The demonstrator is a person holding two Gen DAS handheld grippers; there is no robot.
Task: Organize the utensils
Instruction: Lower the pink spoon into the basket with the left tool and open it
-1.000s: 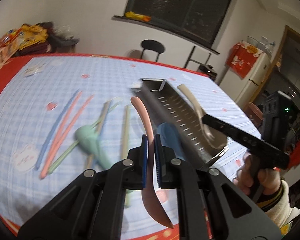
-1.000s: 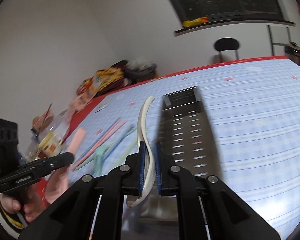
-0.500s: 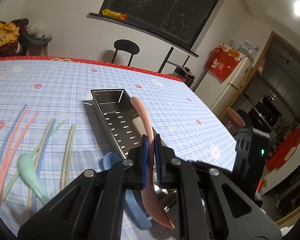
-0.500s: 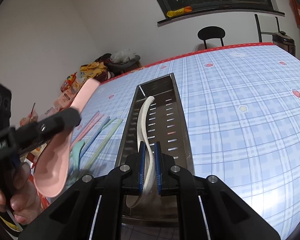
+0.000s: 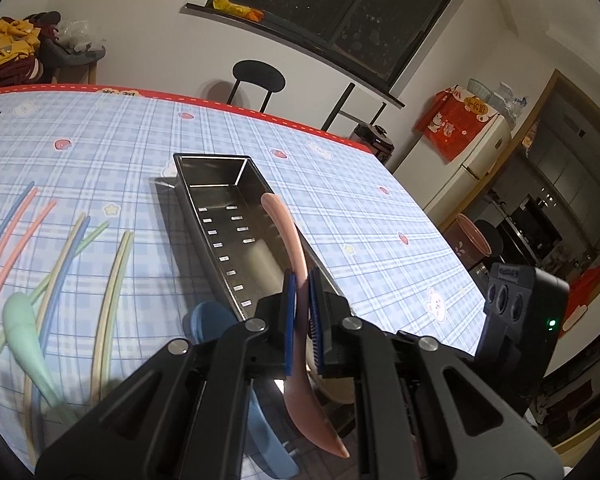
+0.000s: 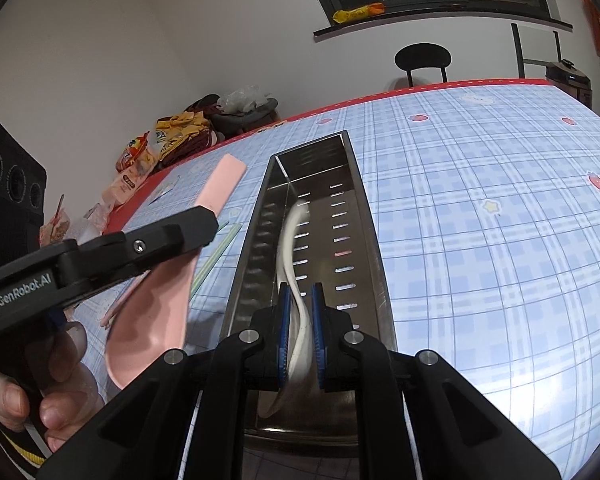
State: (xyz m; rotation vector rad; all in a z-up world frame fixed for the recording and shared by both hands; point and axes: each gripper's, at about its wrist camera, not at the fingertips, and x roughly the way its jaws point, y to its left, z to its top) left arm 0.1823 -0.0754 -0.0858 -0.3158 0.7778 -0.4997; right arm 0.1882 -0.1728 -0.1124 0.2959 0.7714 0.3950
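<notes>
1. The table [image 5: 359, 216] wore a blue plaid cloth with a red border.
2. A perforated metal tray [image 5: 224, 196] stood on it.
3. Left of the tray lay pastel chopsticks [image 5: 112, 276], a green spoon [image 5: 20, 320] and a blue spoon [image 5: 208, 320].

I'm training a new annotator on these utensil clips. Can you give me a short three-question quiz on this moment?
1. True or false: the left tool is empty.
2. Which spoon does the right tool grip? A pink, B white, C blue.
3. Fill in: the white spoon lies over the metal ____.

Key: 1 false, it clamps the pink spoon. 2 B. 3 tray.
</notes>
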